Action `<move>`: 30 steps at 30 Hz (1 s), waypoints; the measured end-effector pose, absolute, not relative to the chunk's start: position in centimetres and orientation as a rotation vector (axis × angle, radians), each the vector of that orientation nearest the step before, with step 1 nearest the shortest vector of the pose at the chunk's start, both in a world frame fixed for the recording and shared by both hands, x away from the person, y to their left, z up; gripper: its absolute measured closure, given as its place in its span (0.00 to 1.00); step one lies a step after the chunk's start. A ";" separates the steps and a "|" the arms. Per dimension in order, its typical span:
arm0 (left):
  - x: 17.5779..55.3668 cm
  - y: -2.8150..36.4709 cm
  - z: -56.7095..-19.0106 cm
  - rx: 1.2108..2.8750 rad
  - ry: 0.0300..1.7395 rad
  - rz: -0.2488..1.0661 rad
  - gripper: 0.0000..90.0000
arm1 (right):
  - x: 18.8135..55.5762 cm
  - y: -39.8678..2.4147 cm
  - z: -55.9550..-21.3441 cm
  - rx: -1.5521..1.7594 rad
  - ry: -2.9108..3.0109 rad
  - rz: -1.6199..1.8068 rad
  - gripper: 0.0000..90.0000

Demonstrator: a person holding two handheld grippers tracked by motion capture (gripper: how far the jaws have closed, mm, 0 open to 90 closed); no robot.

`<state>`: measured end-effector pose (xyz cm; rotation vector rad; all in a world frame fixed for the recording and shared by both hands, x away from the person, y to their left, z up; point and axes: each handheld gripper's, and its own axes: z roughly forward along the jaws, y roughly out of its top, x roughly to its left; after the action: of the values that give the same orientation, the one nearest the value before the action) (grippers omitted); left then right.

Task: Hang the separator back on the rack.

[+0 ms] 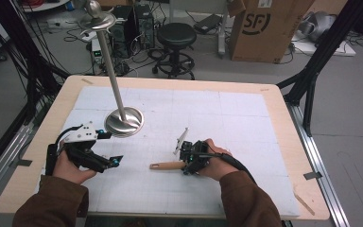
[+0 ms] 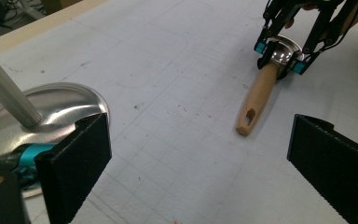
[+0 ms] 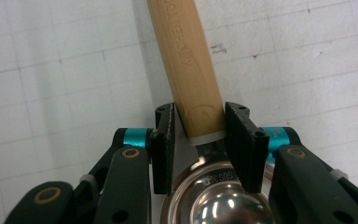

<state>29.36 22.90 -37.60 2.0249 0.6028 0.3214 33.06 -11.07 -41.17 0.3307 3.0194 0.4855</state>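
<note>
A ladle with a wooden handle (image 3: pixel 186 60) and a small steel bowl (image 3: pixel 214 200) lies on the white gridded mat (image 1: pixel 217 118). My right gripper (image 3: pixel 200 135) is shut on the handle's thick end, just ahead of the bowl, one pad on each side. In the high view the handle (image 1: pixel 166 165) sticks out to the left of the right gripper (image 1: pixel 189 163). My left gripper (image 1: pixel 109 148) stands open with nothing between its jaws, beside the round base of a steel stand (image 1: pixel 124 121). From the left gripper view (image 2: pixel 200 140), the ladle (image 2: pixel 261 95) lies ahead at the upper right.
The stand's thin pole (image 1: pixel 108 56) rises from its base (image 2: pixel 51 112) at the mat's left and carries a small dish at the top. Beyond the table's far edge (image 1: pixel 170 81) are a black stool (image 1: pixel 176 35), a cardboard box (image 1: pixel 264 28) and cables.
</note>
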 end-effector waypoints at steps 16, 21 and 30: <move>29.3 22.9 -37.6 2.028 0.598 0.319 0.08 | 33.4 -11.2 -40.9 0.378 3.011 0.451 0.74; 29.4 22.9 -37.6 2.028 0.598 0.320 0.08 | 33.4 -11.1 -40.9 0.367 3.010 0.437 0.73; 29.3 23.0 -37.6 2.026 0.596 0.321 0.08 | 33.4 -10.0 -41.0 0.333 3.011 0.311 0.72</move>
<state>29.31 22.95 -37.55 2.0260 0.5959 0.3214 33.37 -9.98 -41.02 0.3331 3.0114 0.3113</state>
